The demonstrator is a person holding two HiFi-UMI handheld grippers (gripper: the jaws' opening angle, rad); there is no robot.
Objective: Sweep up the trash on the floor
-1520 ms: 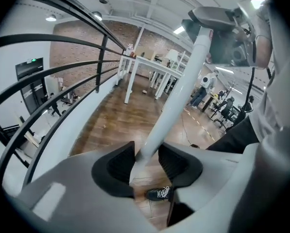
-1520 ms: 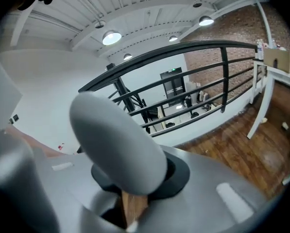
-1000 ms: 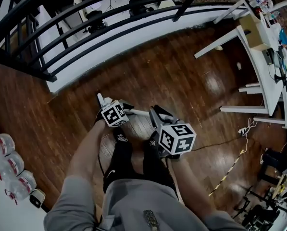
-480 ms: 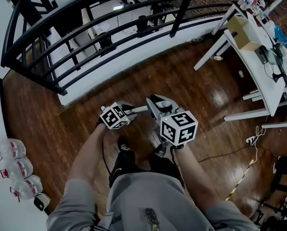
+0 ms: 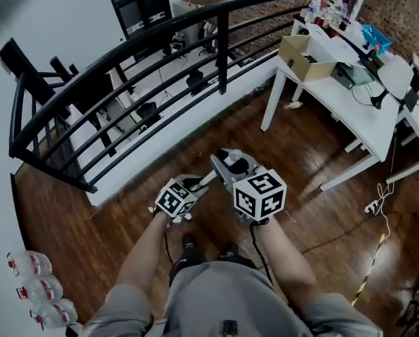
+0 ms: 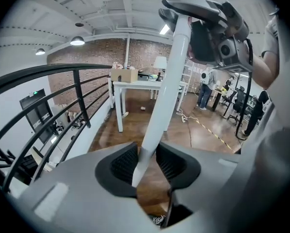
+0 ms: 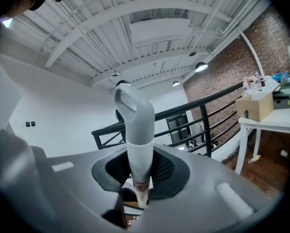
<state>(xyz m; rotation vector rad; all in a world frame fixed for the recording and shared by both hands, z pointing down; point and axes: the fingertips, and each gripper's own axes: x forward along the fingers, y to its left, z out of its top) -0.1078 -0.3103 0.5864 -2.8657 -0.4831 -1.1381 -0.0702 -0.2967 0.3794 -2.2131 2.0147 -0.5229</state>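
Note:
My left gripper [image 5: 195,185] is shut on a white pole [image 5: 203,180]. Its jaws have just been closing, and the pads now press the pole [image 6: 160,106] on both sides in the left gripper view [image 6: 144,161]. The pole slants up to a dark grey end beside my right gripper [image 6: 217,30]. My right gripper [image 5: 227,163] is shut on a white handle with a grey looped end [image 7: 132,108], which stands upright between its jaws [image 7: 139,171]. Both tools' lower ends are hidden under my arms and body. A small pale scrap [image 5: 292,105] lies on the wooden floor by a table leg.
A black railing [image 5: 125,55] runs across ahead, with a drop behind it. A white table [image 5: 349,83] with a cardboard box [image 5: 304,55] stands at the right. Water bottles [image 5: 37,290] sit at lower left. A cable and striped tape [image 5: 370,262] lie at the right. People [image 6: 205,89] stand far off.
Both grippers have risen with their poles and drawn closer together. The head view has tilted up, so the railing and the white table now fill more of the picture.

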